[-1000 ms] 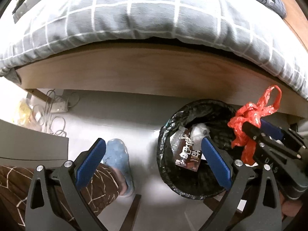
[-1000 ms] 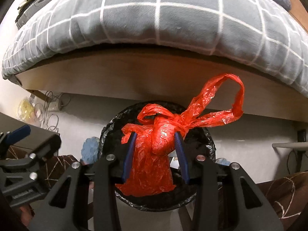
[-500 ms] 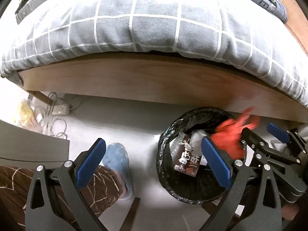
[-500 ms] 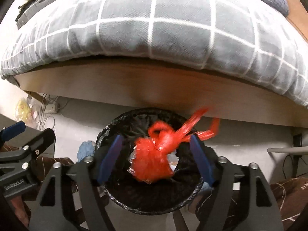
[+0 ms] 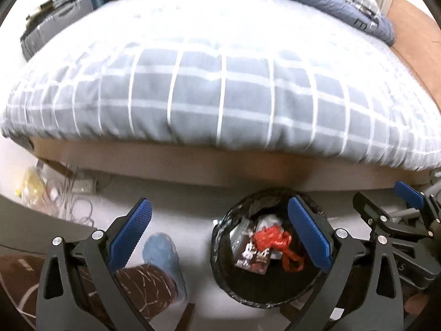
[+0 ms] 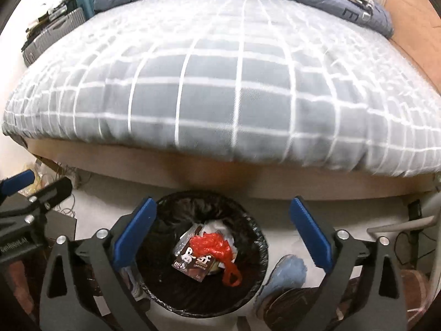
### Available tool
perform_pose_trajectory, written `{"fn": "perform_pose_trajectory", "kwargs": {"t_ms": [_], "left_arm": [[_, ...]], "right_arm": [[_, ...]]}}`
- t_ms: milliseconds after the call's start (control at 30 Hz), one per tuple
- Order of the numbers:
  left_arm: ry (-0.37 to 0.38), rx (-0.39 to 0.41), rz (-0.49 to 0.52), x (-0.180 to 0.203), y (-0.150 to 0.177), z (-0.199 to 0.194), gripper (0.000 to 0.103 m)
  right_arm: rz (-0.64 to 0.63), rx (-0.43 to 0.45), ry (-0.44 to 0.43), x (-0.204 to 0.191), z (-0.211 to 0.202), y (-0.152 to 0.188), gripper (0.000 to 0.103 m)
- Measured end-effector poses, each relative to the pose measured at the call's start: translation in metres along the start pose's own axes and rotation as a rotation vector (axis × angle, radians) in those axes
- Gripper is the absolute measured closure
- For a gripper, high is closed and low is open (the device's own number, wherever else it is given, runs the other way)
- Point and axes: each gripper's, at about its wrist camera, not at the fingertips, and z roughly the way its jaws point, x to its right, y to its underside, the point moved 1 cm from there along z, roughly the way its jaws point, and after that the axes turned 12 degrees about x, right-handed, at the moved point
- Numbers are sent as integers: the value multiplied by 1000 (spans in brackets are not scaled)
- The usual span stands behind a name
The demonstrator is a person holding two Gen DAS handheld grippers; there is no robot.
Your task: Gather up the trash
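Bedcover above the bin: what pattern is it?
Grey bedcover with a white grid of lines, clearest in the right wrist view.

Black angular left gripper (image 5: 219,231) frame, blue ribbed pads, silver screws, brown patterned trousers (image 5: 143,284), blue slipper (image 5: 162,251)

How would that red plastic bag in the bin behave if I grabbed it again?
The red bag looks like thin crinkled film, so probably floppy and light. Its loose loop would likely dangle. Lying atop other trash in the bin, it should lift freely.

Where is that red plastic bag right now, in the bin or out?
In. The red bag lies inside the black-lined bin on other rubbish; the right gripper above is open, empty.
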Motion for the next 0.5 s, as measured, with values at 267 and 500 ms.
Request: {"fn": "perform_pose_trajectory", "kwargs": {"t_ms": [267,500], "left_arm": [[15,104,56,16,-34,-53,6],[48,166,71,27,-47,-100,6]], "right_arm": [[25,153,52,18,-70,-43,7],[23,225,49,22,-129,-49,7]]}}
